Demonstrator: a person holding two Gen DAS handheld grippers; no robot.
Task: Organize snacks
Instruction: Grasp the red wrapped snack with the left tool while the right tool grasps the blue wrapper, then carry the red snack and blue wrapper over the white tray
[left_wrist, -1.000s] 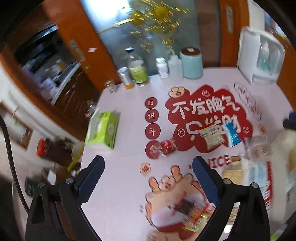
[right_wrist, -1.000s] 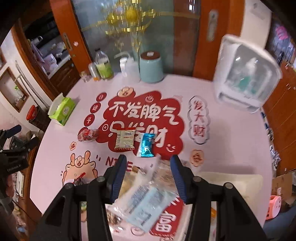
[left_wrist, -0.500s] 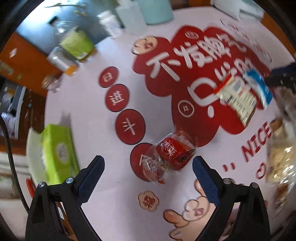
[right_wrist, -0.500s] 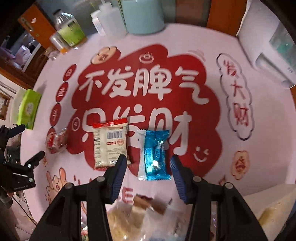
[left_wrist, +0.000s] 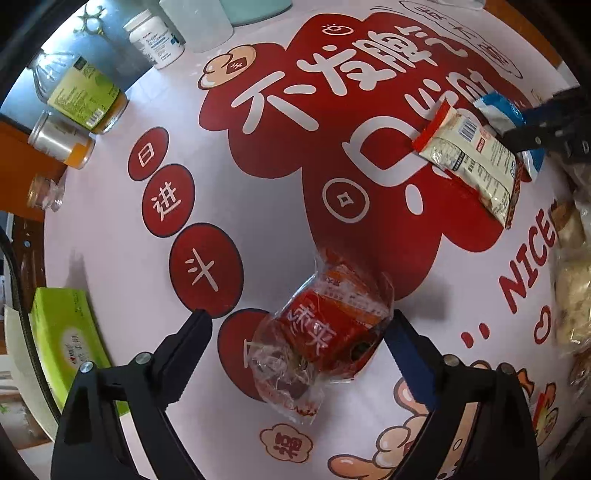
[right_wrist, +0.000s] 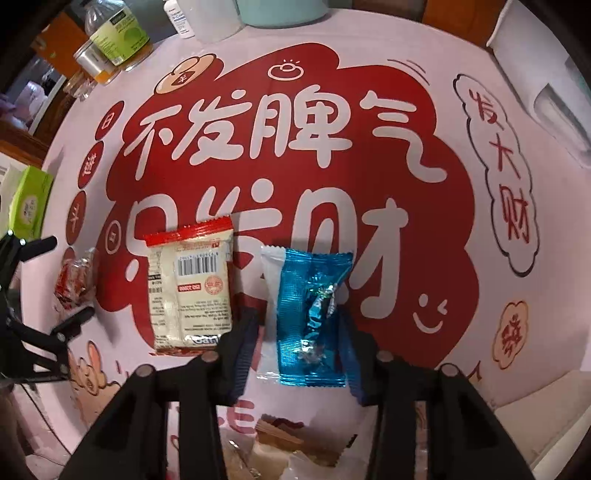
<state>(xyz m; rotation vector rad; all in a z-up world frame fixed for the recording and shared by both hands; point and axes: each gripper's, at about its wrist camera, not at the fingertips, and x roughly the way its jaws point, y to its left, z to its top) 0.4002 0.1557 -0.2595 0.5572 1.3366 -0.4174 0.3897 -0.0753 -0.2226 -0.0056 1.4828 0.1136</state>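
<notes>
Pink desk (left_wrist: 110, 229), red lettering, bottles at the far edge. Left claw (left_wrist: 297, 328) is hanging spread wide around the red snack packet (left_wrist: 321, 332), which is lying flat between its fingers. Right claw (right_wrist: 299, 334) is standing spread astride the blue packet (right_wrist: 314, 314); cream packet (right_wrist: 192, 284) is lying just beside. Advice: lower squarely, pinch the body, not the loose wrapper.

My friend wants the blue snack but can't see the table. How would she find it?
Start at the big red cloud on the tablecloth. Along its lower edge lie two packets side by side; the right one, between the right gripper fingers, is the blue snack, shiny foil, unlike the beige packet.
</notes>
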